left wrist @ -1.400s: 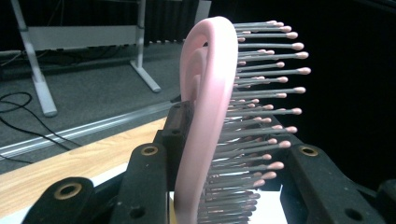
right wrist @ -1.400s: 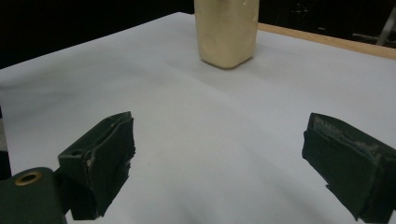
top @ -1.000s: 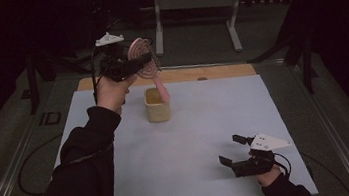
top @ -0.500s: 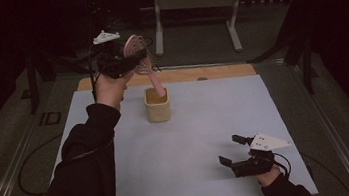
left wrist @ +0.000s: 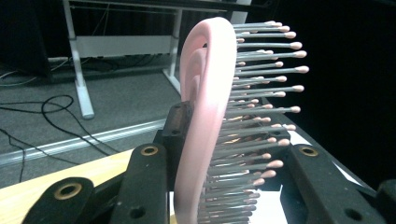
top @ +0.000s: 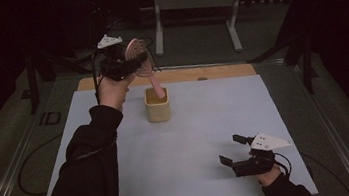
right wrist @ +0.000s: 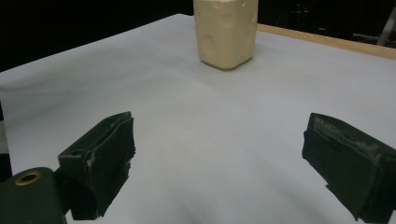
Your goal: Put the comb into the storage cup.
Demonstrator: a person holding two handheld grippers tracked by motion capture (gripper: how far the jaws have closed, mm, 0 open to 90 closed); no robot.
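My left gripper point(top: 130, 63) is shut on the head of a pink hairbrush point(top: 137, 58), held above the far side of the table. The brush's handle point(top: 156, 87) points down into a cream square cup point(top: 157, 106) that stands upright on the white sheet. In the left gripper view the pink hairbrush point(left wrist: 205, 121) stands between the black jaws, its bristles point(left wrist: 261, 88) pointing right. My right gripper point(top: 234, 150) rests open near the table's front right, nothing between its fingers. In the right gripper view the cream cup point(right wrist: 226, 30) stands well ahead of the open right gripper point(right wrist: 219, 163).
A white sheet point(top: 193, 146) covers the table, with a wooden strip point(top: 219, 71) along its far edge. A metal stand's legs point(top: 194, 5) rise on the dark floor behind the table. Cables point(left wrist: 42, 112) lie on the floor at the left.
My left gripper has lifted and tilted slightly with the hairbrush, its handle staying in the cup. The right gripper has not moved.
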